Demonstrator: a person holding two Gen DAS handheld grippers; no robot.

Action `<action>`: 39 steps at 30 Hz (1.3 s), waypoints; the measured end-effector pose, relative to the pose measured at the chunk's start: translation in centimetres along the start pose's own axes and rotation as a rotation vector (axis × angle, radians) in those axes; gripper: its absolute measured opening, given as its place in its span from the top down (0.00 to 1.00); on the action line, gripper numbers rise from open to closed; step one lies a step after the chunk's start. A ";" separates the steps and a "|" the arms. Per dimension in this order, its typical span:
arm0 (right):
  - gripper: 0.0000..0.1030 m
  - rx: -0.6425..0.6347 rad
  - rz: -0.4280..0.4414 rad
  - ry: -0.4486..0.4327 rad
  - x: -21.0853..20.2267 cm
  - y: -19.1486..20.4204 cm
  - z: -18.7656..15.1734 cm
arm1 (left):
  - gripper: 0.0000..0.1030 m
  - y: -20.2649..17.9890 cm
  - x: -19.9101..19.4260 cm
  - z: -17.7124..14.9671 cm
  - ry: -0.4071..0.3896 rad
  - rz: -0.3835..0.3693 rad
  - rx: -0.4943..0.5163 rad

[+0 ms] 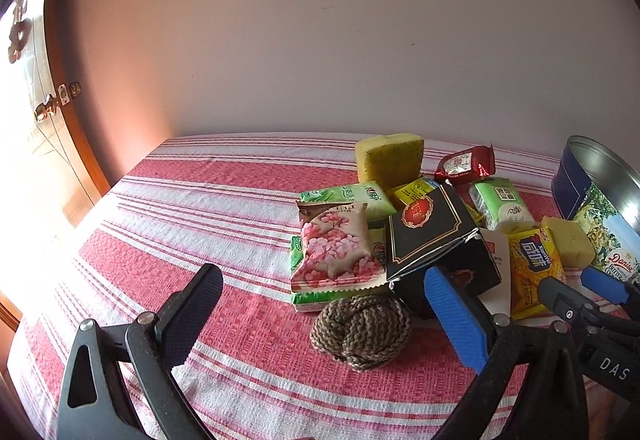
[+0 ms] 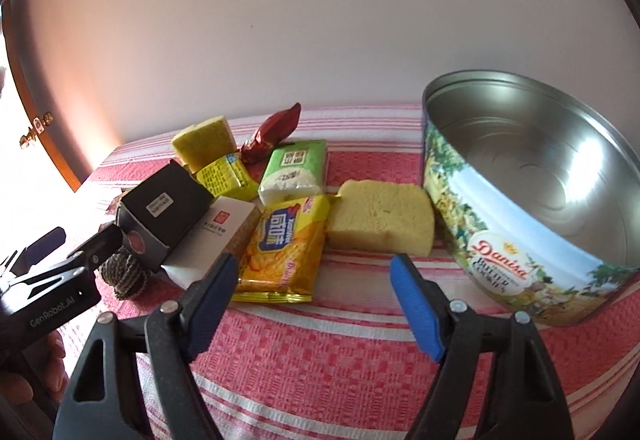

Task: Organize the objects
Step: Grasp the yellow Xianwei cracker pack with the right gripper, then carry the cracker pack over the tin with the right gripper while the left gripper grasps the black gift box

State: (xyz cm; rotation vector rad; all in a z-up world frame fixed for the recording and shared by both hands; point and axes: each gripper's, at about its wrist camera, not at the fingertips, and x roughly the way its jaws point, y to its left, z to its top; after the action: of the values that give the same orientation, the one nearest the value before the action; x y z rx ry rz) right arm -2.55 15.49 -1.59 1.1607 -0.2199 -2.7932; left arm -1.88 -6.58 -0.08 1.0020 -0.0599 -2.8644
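A pile of small items lies on the red-and-white striped cloth [image 1: 208, 207]: a pink flower packet [image 1: 334, 246], a black box [image 1: 432, 236], a brown rope ball [image 1: 360, 332], a yellow snack packet [image 2: 286, 244], two yellow sponges [image 2: 380, 220] [image 1: 390, 159], green tissue packs [image 2: 294, 171] and a red sachet [image 2: 274, 133]. My left gripper [image 1: 324, 300] is open and empty just in front of the rope ball. My right gripper [image 2: 312, 280] is open and empty, low in front of the snack packet and near sponge. An open Danisa cookie tin [image 2: 520, 240] stands at the right, nothing inside it.
A plain wall rises behind the table. A wooden door with a brass knob [image 1: 48, 109] is at the far left. The table's far edge runs behind the pile. The cloth's left half [image 1: 160, 240] is bare. The right gripper also shows in the left wrist view [image 1: 580, 288].
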 end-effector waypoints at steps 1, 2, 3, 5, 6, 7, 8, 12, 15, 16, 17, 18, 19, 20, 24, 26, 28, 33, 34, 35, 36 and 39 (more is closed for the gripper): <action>0.24 0.005 -0.005 0.037 1.0 0.3 0.1 | 0.01 -0.1 -0.1 0.0 -0.004 -0.007 0.004; 0.24 0.018 -0.002 0.068 2.0 0.5 0.3 | 0.01 -0.2 -0.2 0.1 -0.010 -0.017 0.004; 0.22 0.034 0.011 0.083 2.6 0.6 0.5 | 0.01 -0.1 -0.5 0.1 -0.019 -0.028 0.002; 0.24 0.024 0.015 0.064 3.1 1.3 1.0 | 0.01 -0.1 -0.8 0.3 -0.034 -0.036 -0.006; 0.27 0.013 0.017 0.069 3.4 1.5 1.1 | 0.01 0.0 -0.9 0.4 -0.039 -0.040 -0.009; 0.41 0.005 0.021 0.085 3.7 1.7 1.0 | 0.01 0.0 -1.0 0.4 -0.042 -0.048 -0.013; 0.51 -0.005 0.004 0.084 3.6 1.9 0.9 | 0.01 -0.1 -1.1 0.4 -0.046 -0.057 -0.016; 0.52 -0.002 0.048 0.069 2.5 1.6 0.3 | 0.01 -0.4 -1.4 0.3 -0.079 -0.071 -0.012; 0.52 0.000 0.078 0.057 1.0 1.4 0.3 | 0.01 -0.3 -1.8 0.3 -0.117 -0.109 -0.034; 0.52 0.004 0.094 0.045 0.2 1.4 0.4 | 0.01 -0.2 -1.9 0.4 -0.124 -0.145 -0.049; 0.52 0.003 0.105 0.029 -0.5 1.4 0.5 | 0.01 -0.1 -1.9 0.4 -0.124 -0.182 -0.064; 0.52 -0.001 0.111 0.007 -1.4 1.4 0.7 | 0.01 -0.2 -1.9 0.4 -0.122 -0.209 -0.073; 0.52 -0.008 0.113 -0.023 -2.5 1.3 0.8 | 0.01 -0.5 -1.8 0.5 -0.119 -0.224 -0.074; 0.52 -0.020 0.112 -0.055 -3.4 1.3 0.8 | 0.01 -0.9 -1.7 0.6 -0.112 -0.225 -0.068; 0.51 -0.085 0.030 -0.205 -7.3 -0.2 1.0 | 0.01 -2.8 -0.2 1.4 -0.066 -0.192 -0.028; 0.51 -0.100 -0.023 -0.263 -8.7 -0.8 1.2 | 0.01 -3.7 0.6 1.8 -0.051 -0.178 -0.009; 0.51 -0.094 -0.054 -0.307 -10.2 -2.0 1.5 | 0.01 -4.5 1.7 2.2 -0.015 -0.170 -0.002; 0.51 -0.063 -0.100 -0.355 -11.5 -4.3 1.9 | 0.06 -5.2 2.7 2.0 -0.001 -0.122 0.016; 0.51 -0.055 -0.106 -0.356 -11.6 -4.6 1.9 | 0.17 -5.5 2.5 1.8 -0.013 -0.116 0.041; 0.51 -0.049 -0.109 -0.357 -11.7 -4.8 1.9 | 0.34 -5.6 2.4 1.7 -0.009 -0.145 0.056; 0.51 -0.043 -0.111 -0.359 -12.0 -5.1 1.8 | 0.34 -5.7 2.5 1.6 0.002 -0.166 0.053; 0.51 -0.026 -0.123 -0.376 -12.6 -5.6 1.9 | 0.37 -5.8 2.2 1.3 -0.004 -0.176 0.052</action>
State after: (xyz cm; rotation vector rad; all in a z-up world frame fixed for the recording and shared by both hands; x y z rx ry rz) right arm 4.70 23.08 7.48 0.6542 -0.1445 -3.0927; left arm -4.96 -1.11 -0.83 1.0612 -0.0489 -3.0378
